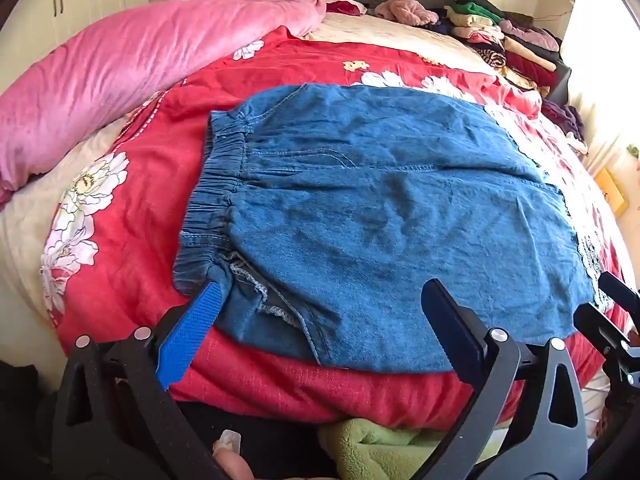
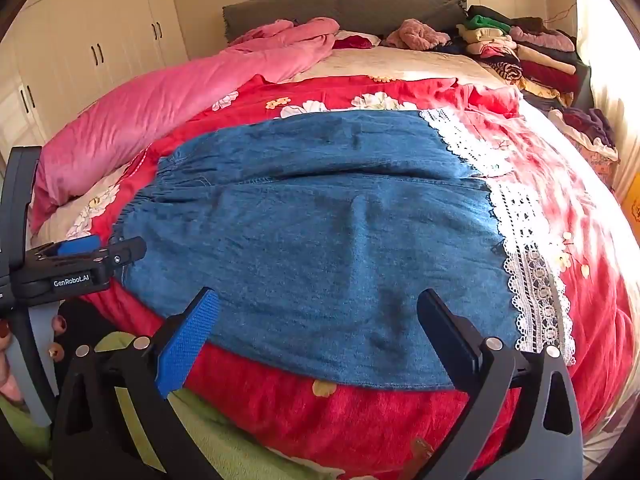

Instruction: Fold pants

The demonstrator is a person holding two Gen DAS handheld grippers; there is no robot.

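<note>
One pair of blue denim pants lies spread flat on a red floral bedcover, its elastic waistband to the left and two white lace-trimmed leg hems to the right; in the right wrist view one leg lies behind the other, a stitched seam running between them. The left gripper hovers over the near edge of the pants at the waistband end, its two fingers spread wide with nothing between them but the cloth below; one finger carries a blue ribbed pad, whose tip sits just at the waistband corner, and whether it touches I cannot tell. The right gripper hangs over the near edge further toward the hems, likewise spread wide and holding nothing; its own blue pad is on the left finger. A pink quilt is bunched along the left side of the bed; one grey headboard stands at the far end; a pile of folded clothes sits at the far right corner, too many and too mixed to count. A white wardrobe lines the left wall; green fleece shows at the bottom edge.
</note>
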